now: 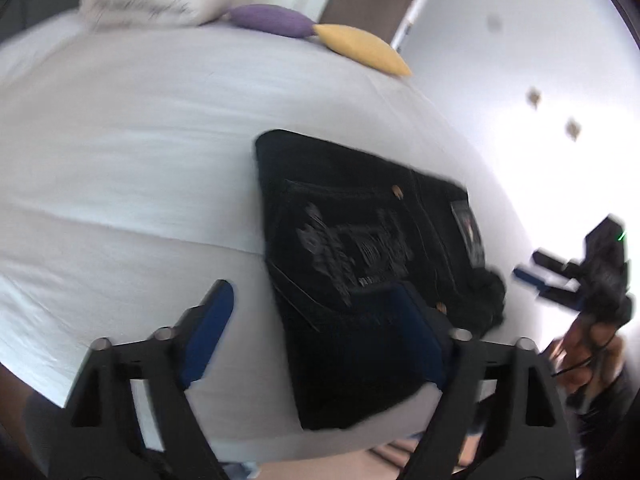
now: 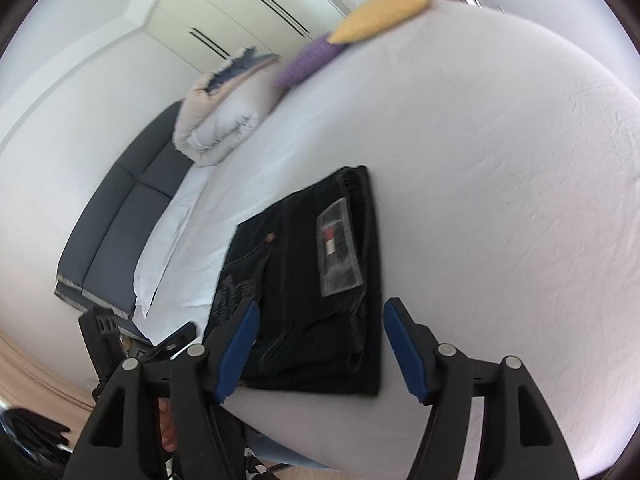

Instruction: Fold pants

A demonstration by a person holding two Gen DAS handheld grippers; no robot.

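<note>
The black pants (image 1: 360, 248) lie folded into a compact rectangle on the white bed (image 1: 120, 160), near its front edge. A printed back pocket and a waistband label face up. My left gripper (image 1: 316, 312) is open and empty, hovering just above the pants' near end. My right gripper (image 2: 318, 332) is open and empty above the pants (image 2: 316, 280) in its own view. It also shows in the left wrist view (image 1: 536, 276) at the right, off the bed's side, held in a hand.
A folded duvet (image 2: 216, 124), a purple cushion (image 2: 308, 60) and a yellow cushion (image 2: 380, 12) sit at the bed's far end. A dark headboard (image 2: 120, 216) lines one side. Wood floor (image 2: 24, 372) lies below the bed's front edge.
</note>
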